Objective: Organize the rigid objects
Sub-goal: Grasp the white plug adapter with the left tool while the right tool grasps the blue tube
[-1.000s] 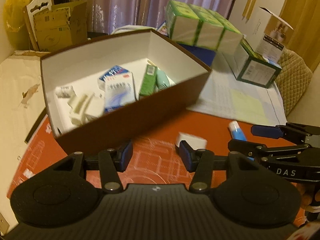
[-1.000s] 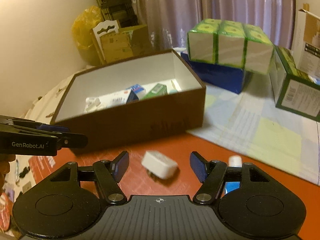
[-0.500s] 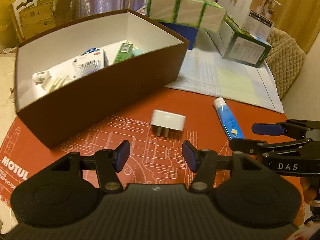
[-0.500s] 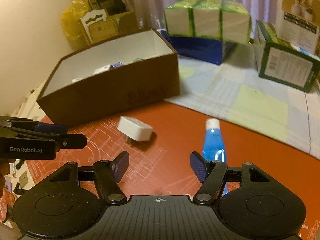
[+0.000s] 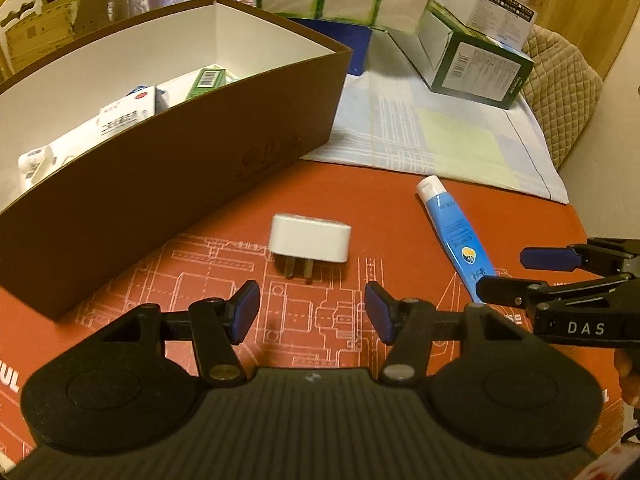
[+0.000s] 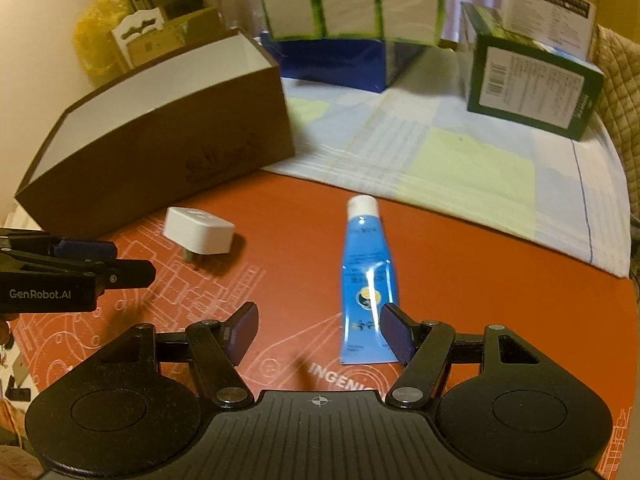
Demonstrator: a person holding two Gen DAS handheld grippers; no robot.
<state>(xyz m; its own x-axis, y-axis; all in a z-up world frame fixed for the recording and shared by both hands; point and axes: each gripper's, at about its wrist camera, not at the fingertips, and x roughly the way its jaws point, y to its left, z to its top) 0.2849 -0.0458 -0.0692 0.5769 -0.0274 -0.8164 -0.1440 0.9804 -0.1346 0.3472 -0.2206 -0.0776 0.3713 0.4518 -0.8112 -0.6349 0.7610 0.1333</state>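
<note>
the plug (image 5: 310,239) is a small white block with rounded corners, lying flat on the red mat (image 5: 360,184) with its two metal prongs pointing toward the left wrist camera. it sits just in front of the brown box (image 5: 192,168), apart from its wall, and straight ahead of the left gripper (image 5: 311,312), whose jaws stand wide open with nothing between them; the blue pads flank the space just short of the prongs

to the plug's right, well apart from it, lies the tube (image 6: 366,276): bright blue, flattened at its crimped end, with a white cap at the far end and a small round yellow and dark logo low on its body. its cap points toward the pale checked cloth (image 6: 460,148) and its crimped end lies near the right gripper (image 6: 318,332). that gripper's jaws are also spread wide and hold nothing; the tube's lower part runs just inside the right-hand pad, and whether they touch cannot be told

the box is open-topped, white inside, with a faint embossed mark on its front wall. inside it, seen from the left wrist, are a white carton with blue print (image 5: 124,120), a green carton with a barcode (image 5: 208,80) and some white pieces at the left end

beyond the cloth stand a green-wrapped pack of white boxes (image 6: 352,8) on a blue box (image 6: 344,64), and a dark green box (image 6: 528,88)
</note>
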